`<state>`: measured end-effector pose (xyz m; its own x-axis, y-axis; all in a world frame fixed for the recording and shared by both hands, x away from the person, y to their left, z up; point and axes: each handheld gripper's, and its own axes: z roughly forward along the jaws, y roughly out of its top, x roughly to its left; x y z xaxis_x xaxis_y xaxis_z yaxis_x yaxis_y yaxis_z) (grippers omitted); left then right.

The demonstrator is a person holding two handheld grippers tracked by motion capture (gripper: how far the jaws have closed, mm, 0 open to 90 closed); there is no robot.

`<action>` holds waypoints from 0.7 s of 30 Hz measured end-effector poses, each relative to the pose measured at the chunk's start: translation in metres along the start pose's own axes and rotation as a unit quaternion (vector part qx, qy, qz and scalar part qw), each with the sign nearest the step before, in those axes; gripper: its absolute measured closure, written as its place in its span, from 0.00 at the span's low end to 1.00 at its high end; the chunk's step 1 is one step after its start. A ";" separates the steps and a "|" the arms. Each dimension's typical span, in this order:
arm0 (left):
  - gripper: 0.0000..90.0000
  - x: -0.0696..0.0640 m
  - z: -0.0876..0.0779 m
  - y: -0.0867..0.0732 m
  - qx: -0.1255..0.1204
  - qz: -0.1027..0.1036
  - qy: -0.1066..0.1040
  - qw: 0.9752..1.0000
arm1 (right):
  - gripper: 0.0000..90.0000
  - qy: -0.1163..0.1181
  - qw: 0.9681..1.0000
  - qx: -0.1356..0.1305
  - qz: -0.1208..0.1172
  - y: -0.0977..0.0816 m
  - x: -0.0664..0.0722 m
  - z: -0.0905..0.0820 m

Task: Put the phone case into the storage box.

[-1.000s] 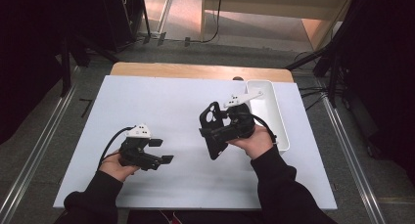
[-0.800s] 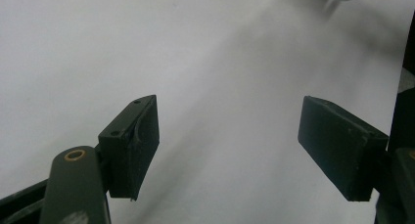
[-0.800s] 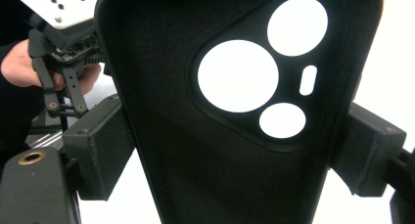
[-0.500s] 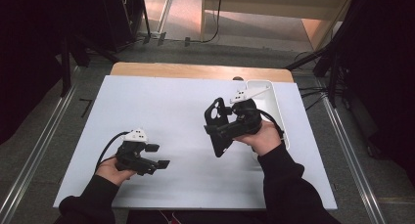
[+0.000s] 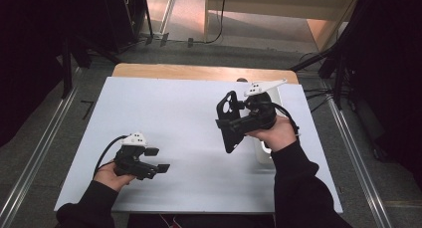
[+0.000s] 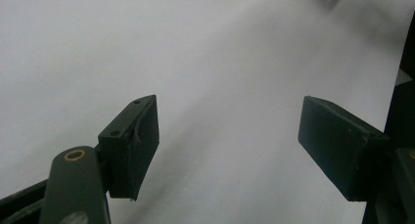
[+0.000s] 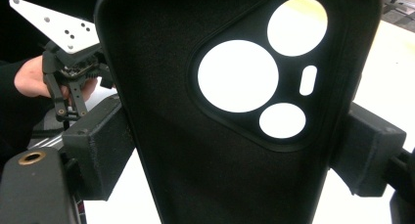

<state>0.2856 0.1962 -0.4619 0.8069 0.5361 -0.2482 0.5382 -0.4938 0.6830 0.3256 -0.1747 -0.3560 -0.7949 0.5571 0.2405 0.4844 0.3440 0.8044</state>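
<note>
A black phone case (image 5: 228, 122) with round camera cut-outs hangs above the white table (image 5: 189, 108), right of the middle. My right gripper (image 5: 235, 124) is shut on it. In the right gripper view the case (image 7: 235, 150) stands upright, with a pad (image 7: 98, 150) pressing on each long side. My left gripper (image 5: 158, 159) rests low near the table's front left, open, its jaws pointing right. In the left gripper view the gripper (image 6: 227, 145) has nothing but bare table between its pads (image 6: 134, 145).
A white tray (image 5: 262, 153) lies on the table's right side, mostly hidden under my right hand. A wooden strip (image 5: 199, 72) runs along the table's far edge. Metal rails (image 5: 30, 158) flank the table on the floor.
My right hand has lifted the phone case higher and carried it slightly right and away. The left hand has hardly moved.
</note>
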 end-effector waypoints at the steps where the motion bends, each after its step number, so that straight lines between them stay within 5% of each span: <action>1: 0.26 0.000 -0.001 0.000 0.000 0.000 0.001 1.000 | 0.13 -0.002 1.000 0.001 0.002 0.000 0.000 -0.001; 21: 0.26 0.003 -0.006 0.000 -0.011 -0.009 0.002 1.000 | 0.13 -0.061 0.997 -0.025 0.026 0.001 -0.015 -0.027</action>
<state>0.2869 0.2020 -0.4589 0.7960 0.5472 -0.2587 0.5476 -0.4688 0.6931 0.3278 -0.2029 -0.3435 -0.7175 0.6621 0.2163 0.5025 0.2769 0.8190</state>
